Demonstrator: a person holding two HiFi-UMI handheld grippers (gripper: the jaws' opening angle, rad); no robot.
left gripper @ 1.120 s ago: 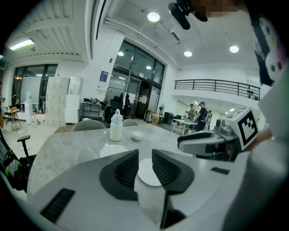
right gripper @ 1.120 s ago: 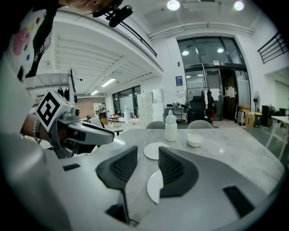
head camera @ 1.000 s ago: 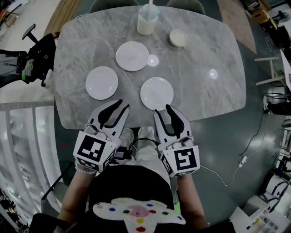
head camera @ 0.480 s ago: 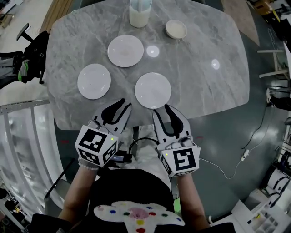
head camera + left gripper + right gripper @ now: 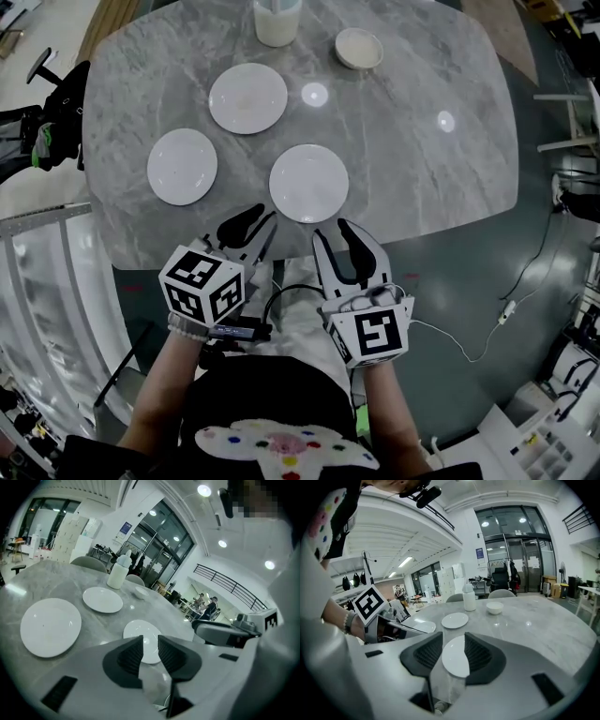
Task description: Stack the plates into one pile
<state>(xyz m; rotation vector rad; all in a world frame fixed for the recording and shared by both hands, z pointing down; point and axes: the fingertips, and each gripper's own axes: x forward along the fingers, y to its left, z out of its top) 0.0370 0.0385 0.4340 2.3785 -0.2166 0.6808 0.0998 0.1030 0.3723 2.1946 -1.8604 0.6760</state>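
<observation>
Three white plates lie apart on the grey marble table: a far plate, a left plate and a near plate. Both grippers hover at the table's near edge, short of the near plate. My left gripper stands open by a narrow gap with nothing in it; in its own view the near plate lies just beyond the jaws. My right gripper is open wider and empty, and the near plate shows through the gap, farther on.
A white jug and a small bowl stand at the table's far side. A dark chair with gear sits off the table's left. The person's legs are below the near edge.
The left gripper has rolled, so its marker cube now shows two faces, and it has sunk a little. The right gripper dropped slightly. Plates sit higher in the head view.
</observation>
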